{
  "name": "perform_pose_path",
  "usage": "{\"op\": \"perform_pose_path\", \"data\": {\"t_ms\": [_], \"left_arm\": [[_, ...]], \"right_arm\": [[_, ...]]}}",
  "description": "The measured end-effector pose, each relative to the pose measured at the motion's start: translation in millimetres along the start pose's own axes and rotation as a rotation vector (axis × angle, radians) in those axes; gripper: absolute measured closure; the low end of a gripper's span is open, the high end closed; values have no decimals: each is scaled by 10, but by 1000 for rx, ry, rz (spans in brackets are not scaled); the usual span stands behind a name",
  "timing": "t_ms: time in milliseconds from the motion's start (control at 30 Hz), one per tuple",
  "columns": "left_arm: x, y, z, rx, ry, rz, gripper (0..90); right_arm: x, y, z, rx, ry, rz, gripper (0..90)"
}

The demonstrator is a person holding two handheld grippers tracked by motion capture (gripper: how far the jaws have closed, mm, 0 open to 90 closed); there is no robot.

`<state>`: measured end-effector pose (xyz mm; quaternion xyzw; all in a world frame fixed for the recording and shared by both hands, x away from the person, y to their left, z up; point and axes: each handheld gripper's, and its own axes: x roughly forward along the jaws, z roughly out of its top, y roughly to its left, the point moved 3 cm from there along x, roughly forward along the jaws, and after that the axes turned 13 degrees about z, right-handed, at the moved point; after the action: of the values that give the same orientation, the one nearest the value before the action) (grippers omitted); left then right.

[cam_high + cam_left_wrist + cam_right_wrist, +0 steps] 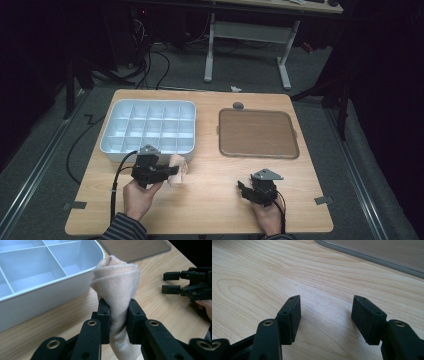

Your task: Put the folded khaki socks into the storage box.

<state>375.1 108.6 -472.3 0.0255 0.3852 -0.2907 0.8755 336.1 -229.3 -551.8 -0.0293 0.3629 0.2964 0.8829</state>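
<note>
A wooden table [210, 200] seen from above, with a person's two hands coming in from the near edge, each holding a black two-jaw gripper.

At the left, just beyond the left gripper [172, 170], sits a white compartment tray [112, 150] divided into a grid of small cells. The left gripper lies level above the tabletop with its jaws pointing to the right, pinched onto a rolled, peach-coloured sock [179, 170]. In the left gripper view the left gripper [118, 317] squeezes the sock [116, 287] near its lower part; the roll flares out above the pads, and a tail with faint lettering hangs down between the jaws. The tray's near wall [50, 300] stands just left of the sock, not touching it.

Farther right, beyond and between the two grippers, lies a flat brown lid [257, 132] with rounded corners.

At the right, the right gripper [242, 187] rests near the table's front edge, well apart from the sock, its jaws pointing left. In the right gripper view the right gripper [325, 312] has its jaws spread wide over bare wood, holding nothing, with the lid's edge [372, 258] ahead.
</note>
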Motion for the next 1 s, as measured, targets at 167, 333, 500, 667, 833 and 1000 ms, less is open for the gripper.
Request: {"op": "perform_pose_path", "data": {"t_ms": [167,333,500,667,833,1000], "left_arm": [[-44,53,5,-7,-4,8,762],[-110,98,-2,-16,-11,20,762],[-170,163,-9,-30,-19,33,762],[-204,220,-27,-39,-22,42,761],[-228,265,-52,-42,-19,50,762],[-252,320,-70,-54,-20,60,761]], "right_arm": [[0,1,0,1,0,0,408],[0,0,0,3,-1,1,405],[-1,-2,0,5,-1,3,403],[-1,-2,0,5,-1,3,403],[-1,-2,0,4,0,0,402],[-1,-2,0,5,-1,2,401]]}}
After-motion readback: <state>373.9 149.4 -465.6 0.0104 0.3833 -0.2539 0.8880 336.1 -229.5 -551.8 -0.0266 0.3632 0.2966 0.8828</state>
